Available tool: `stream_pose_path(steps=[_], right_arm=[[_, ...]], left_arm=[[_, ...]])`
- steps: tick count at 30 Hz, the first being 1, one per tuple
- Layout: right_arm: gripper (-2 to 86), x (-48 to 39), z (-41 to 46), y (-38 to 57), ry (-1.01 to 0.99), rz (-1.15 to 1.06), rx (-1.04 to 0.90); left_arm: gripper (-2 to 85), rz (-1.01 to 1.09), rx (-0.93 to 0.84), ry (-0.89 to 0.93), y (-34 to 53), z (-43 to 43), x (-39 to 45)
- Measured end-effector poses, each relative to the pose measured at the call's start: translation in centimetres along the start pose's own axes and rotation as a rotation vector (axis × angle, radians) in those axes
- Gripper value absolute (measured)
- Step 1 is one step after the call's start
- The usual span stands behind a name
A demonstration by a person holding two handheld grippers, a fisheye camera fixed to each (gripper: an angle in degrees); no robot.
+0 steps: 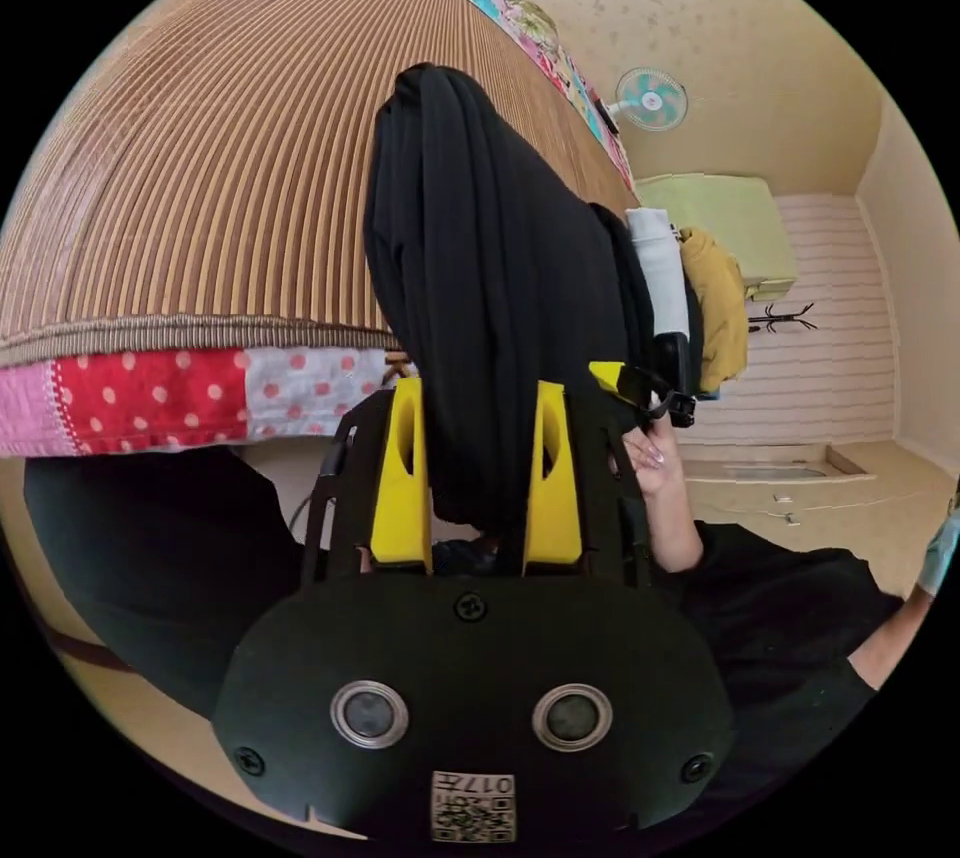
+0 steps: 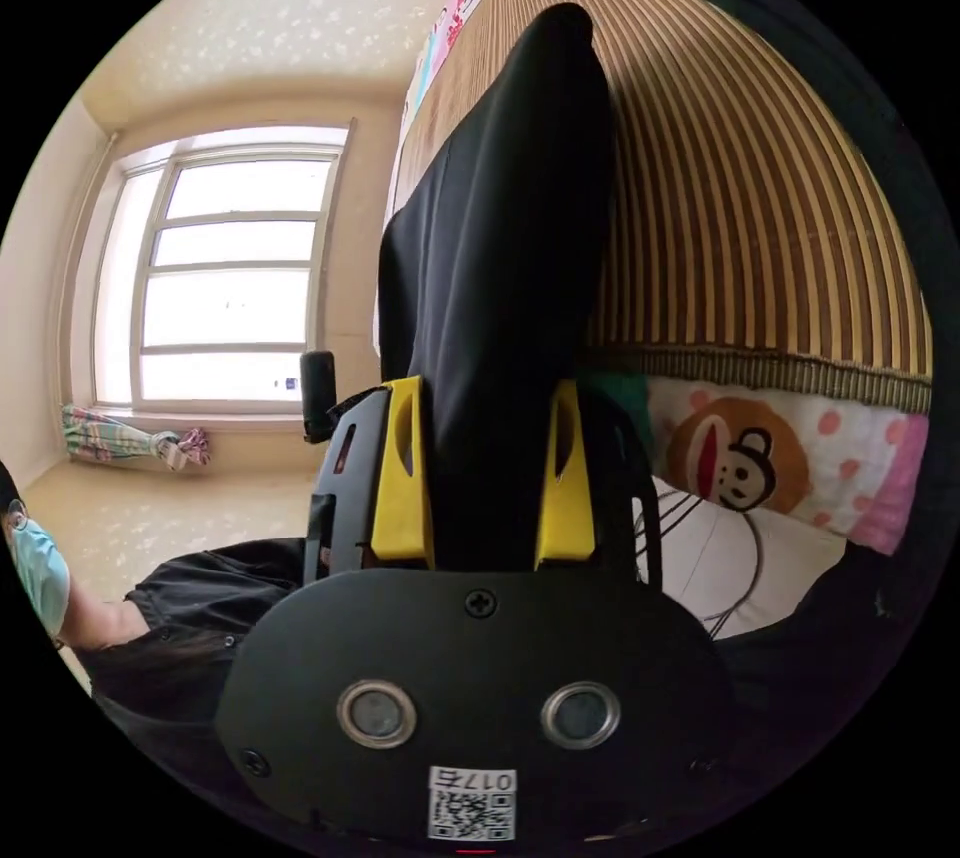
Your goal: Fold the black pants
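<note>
hanging lengthwise, black pants (image 1: 480,298), both tongs clamped

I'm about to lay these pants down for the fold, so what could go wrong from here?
1. Each claw, left and right, pinches a thick bunch of the black pants; fabric may slip out unevenly.
2. The cloth hangs bunched, so it could land creased on the striped mat.
3. The other claw is close by; they might collide.
</note>
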State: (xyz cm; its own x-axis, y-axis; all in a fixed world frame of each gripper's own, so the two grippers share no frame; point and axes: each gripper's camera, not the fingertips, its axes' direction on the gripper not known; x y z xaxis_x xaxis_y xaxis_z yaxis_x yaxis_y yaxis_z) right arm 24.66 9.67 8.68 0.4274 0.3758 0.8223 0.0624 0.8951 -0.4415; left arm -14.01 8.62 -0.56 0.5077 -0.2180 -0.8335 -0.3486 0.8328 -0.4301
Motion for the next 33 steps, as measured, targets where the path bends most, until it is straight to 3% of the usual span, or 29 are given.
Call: stream_pose_path(steps=[6, 15, 19, 21, 25, 27, 29, 31, 33], right_arm=[[10.4, -3.0, -1.0, 1.9, -0.235, -0.103, -0.040], [9.3, -23.6, 7.4, -12.4, -0.250, -0.558, -0.109], [11.1, -28.7, 16.0, -19.1, -0.211, -0.548, -0.151], [12.9, -28.0, 21.9, -21.0, -0.084, -0.472, -0.215], [11.0, -23.6, 25.7, -16.4, -0.040, -0.485, -0.353], [8.5, -19.8, 25.0, -10.3, -0.142, -0.580, -0.466], [7.7, -16.7, 22.7, -5.3, -0.157, -0.603, -0.493], [7.6, -14.2, 18.8, -0.8, -0.109, -0.599, -0.473], [8.4, -12.5, 11.5, 3.8, 0.024, -0.547, -0.375]], left_arm=[[11.0, 0.061, 0.115, 0.207, 5.6, -4.2, 1.9], [11.0, 0.216, 0.544, -0.104, 5.8, -25.4, 6.9], [14.7, 0.039, 0.696, -0.189, 5.6, -33.7, 3.1], [16.0, -0.138, 0.807, -0.247, 8.4, -36.9, -0.4], [14.1, -0.209, 0.959, -0.404, 15.6, -34.5, -2.8], [13.0, -0.253, 0.912, -0.583, 19.0, -28.0, -4.5], [11.4, -0.260, 0.844, -0.605, 21.2, -22.1, -5.4], [9.7, -0.210, 0.779, -0.593, 22.7, -16.9, -4.9], [10.0, -0.204, 0.732, -0.702, 23.5, -12.3, -2.0]])
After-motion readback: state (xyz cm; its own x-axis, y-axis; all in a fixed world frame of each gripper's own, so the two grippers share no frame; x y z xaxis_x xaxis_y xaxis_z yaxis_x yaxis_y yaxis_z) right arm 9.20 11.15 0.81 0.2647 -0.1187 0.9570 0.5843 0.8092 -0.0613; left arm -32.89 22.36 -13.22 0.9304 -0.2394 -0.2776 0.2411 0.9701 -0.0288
